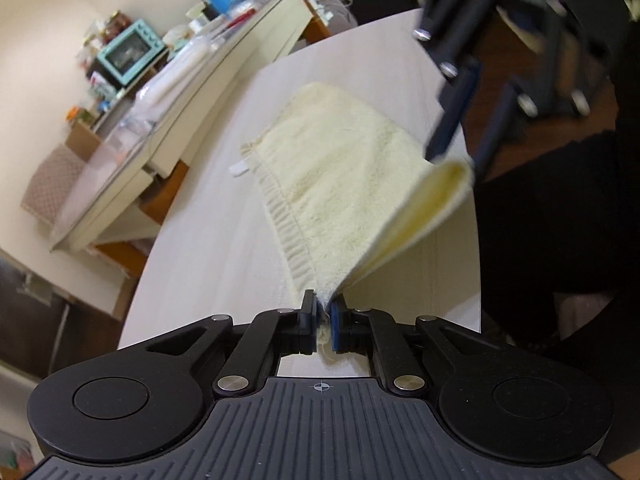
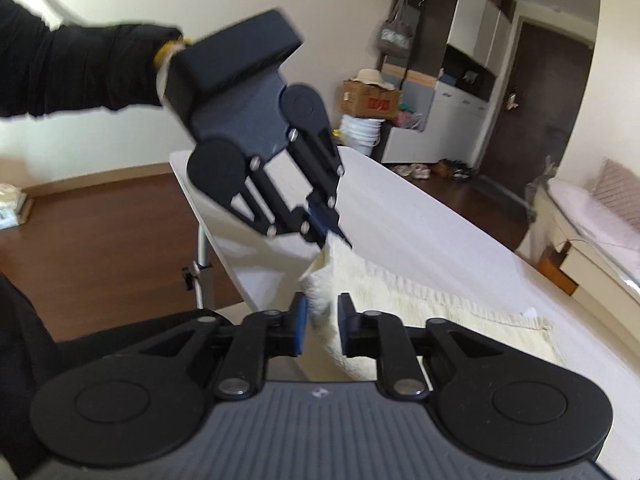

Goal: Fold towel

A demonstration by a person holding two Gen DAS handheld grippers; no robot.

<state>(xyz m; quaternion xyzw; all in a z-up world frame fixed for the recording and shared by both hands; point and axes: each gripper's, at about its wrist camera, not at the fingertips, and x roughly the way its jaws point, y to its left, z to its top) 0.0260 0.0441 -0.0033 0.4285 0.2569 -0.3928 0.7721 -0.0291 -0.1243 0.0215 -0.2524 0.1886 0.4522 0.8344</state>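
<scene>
- The pale wooden table (image 1: 208, 248) is carrying the cream-yellow terry towel (image 1: 336, 168), lying mostly flat with one edge lifted.
- The left gripper (image 1: 322, 312) is clamping the towel's near corner — it should be staying tight, drawing the edge level.
- The right gripper (image 2: 322, 320) is standing apart, fabric loose between its jaws.
</scene>
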